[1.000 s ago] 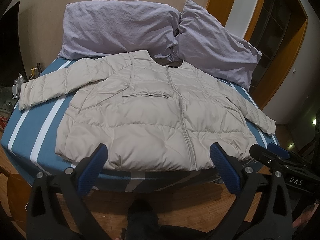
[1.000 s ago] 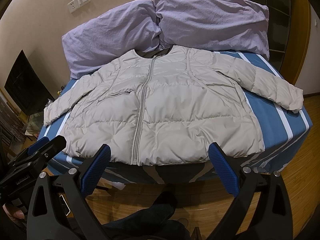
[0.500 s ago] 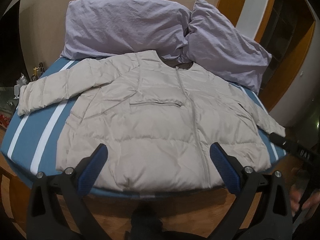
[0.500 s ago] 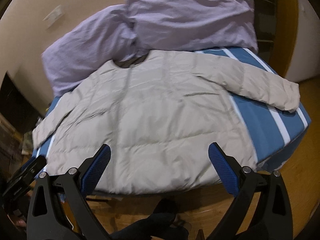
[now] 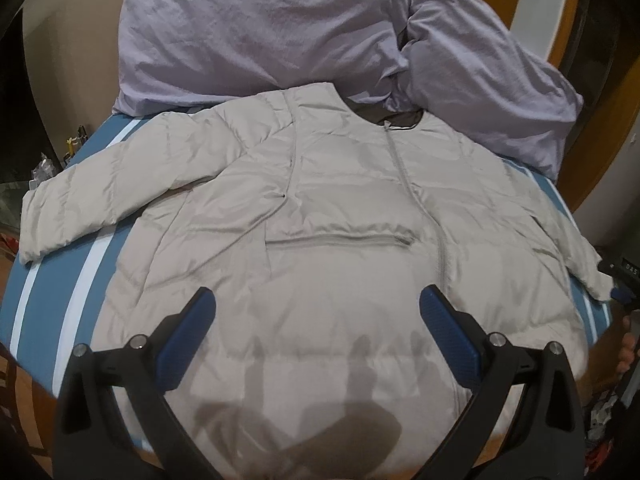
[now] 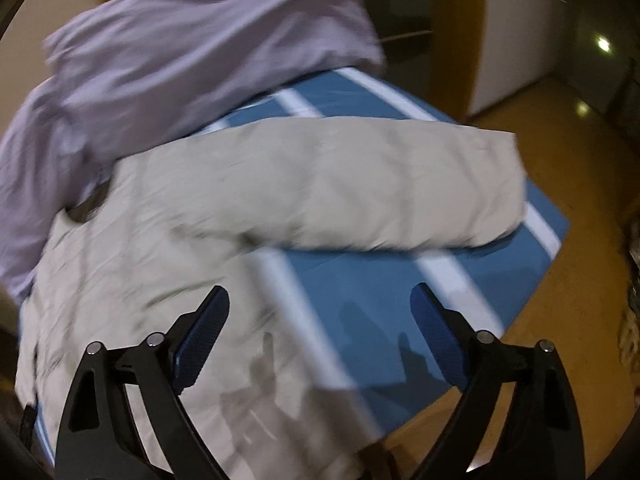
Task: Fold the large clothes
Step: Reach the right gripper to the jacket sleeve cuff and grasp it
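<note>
Jacket: beige quilted puffer jacket (image 5: pixel 340 248) is lying front-up and zipped across the blue bed cover with white stripes (image 5: pixel 52 300), its collar toward the head end and its hem reaching the foot edge.
Sleeves: one sleeve (image 5: pixel 100 196) is stretching out toward the bed's left edge; the other sleeve (image 6: pixel 360 184) is lying across the stripes toward the right edge, its cuff near the foot-right corner (this view is blurred).
Pillows: two crumpled lilac pillows (image 5: pixel 260 32) are leaning at the head edge, touching the jacket's shoulders.
Left gripper: black gripper with blue pads (image 5: pixel 320 340) is hovering over the jacket's lower front, fingers (image 5: pixel 188 340) spread wide and gripping nothing, its shadow falling on the hem.
Right gripper: matching gripper (image 6: pixel 320 340) is hanging over the bed's foot-right area, fingers (image 6: pixel 440 340) spread wide with nothing between them, bare cover and the jacket's side edge lying below.
Floor: yellow-brown wooden floor (image 6: pixel 560 320) is showing past the right edge.
</note>
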The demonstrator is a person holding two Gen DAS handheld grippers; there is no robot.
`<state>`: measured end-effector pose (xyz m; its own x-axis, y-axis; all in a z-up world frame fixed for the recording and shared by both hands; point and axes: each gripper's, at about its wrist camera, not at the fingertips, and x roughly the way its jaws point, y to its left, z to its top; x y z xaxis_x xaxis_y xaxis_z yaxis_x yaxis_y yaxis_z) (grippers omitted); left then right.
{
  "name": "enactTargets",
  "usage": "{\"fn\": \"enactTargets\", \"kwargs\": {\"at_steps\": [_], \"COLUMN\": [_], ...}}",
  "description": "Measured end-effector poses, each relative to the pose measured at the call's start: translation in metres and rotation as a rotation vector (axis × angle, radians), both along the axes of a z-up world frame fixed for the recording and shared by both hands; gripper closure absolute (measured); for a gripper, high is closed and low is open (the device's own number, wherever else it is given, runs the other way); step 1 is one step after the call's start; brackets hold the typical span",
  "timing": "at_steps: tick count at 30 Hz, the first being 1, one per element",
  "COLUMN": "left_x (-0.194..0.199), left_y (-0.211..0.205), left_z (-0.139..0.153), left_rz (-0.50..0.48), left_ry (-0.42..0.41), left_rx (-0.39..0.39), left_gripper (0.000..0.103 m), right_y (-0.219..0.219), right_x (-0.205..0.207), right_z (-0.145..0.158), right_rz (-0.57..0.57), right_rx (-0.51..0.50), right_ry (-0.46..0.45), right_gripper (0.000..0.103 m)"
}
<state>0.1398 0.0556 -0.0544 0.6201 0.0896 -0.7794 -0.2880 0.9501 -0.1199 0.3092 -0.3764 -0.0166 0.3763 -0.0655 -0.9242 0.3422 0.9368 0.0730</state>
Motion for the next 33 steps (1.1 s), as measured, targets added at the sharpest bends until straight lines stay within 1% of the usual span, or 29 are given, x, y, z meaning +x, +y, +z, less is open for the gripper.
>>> {"fn": "enactTargets", "kwargs": {"at_steps": [1, 6, 10, 12, 14, 18, 21, 24, 25, 27, 28, 30, 33], "left_x": [0.006, 0.029, 0.042, 0.046, 0.05, 0.055, 0.057, 0.058, 0.058, 0.058, 0.059, 0.059, 0.058], "left_y": [0.002, 0.007, 0.011, 0.013, 0.016, 0.02, 0.022, 0.023, 0.023, 0.023, 0.023, 0.024, 0.023], "left_z": [-0.003, -0.013, -0.02, -0.024, -0.028, -0.036, -0.041, -0.045, -0.046, -0.048, -0.049, -0.051, -0.053], "left_rz": [0.004, 0.021, 0.029, 0.032, 0.038, 0.047, 0.049, 0.049, 0.049, 0.051, 0.051, 0.051, 0.05], "left_ry": [0.006, 0.027, 0.047, 0.057, 0.066, 0.088, 0.102, 0.107, 0.109, 0.111, 0.111, 0.11, 0.104], "left_rx": [0.0, 0.018, 0.029, 0.033, 0.037, 0.042, 0.044, 0.039, 0.038, 0.033, 0.031, 0.031, 0.031], "left_gripper": [0.002, 0.002, 0.002, 0.002, 0.002, 0.002, 0.002, 0.002, 0.002, 0.002, 0.002, 0.002, 0.002], "right_y": [-0.011, -0.069, -0.11, -0.127, -0.139, -0.161, -0.17, -0.168, -0.165, -0.161, -0.16, -0.157, -0.147], "right_x": [0.004, 0.021, 0.024, 0.024, 0.027, 0.025, 0.02, 0.016, 0.018, 0.02, 0.021, 0.022, 0.029], "right_z": [-0.005, -0.027, -0.039, -0.044, -0.05, -0.064, -0.068, -0.068, -0.069, -0.069, -0.068, -0.064, -0.052], "right_rz": [-0.024, -0.168, -0.287, -0.341, -0.383, -0.459, -0.491, -0.48, -0.464, -0.437, -0.43, -0.423, -0.395], "right_rx": [-0.009, -0.045, -0.059, -0.058, -0.05, 0.002, 0.045, 0.067, 0.073, 0.069, 0.067, 0.063, -0.007], "right_ry": [0.009, 0.049, 0.072, 0.078, 0.086, 0.101, 0.084, 0.059, 0.053, 0.05, 0.045, 0.034, 0.025], "right_gripper": [0.013, 0.024, 0.029, 0.032, 0.033, 0.035, 0.035, 0.042, 0.051, 0.063, 0.066, 0.077, 0.083]}}
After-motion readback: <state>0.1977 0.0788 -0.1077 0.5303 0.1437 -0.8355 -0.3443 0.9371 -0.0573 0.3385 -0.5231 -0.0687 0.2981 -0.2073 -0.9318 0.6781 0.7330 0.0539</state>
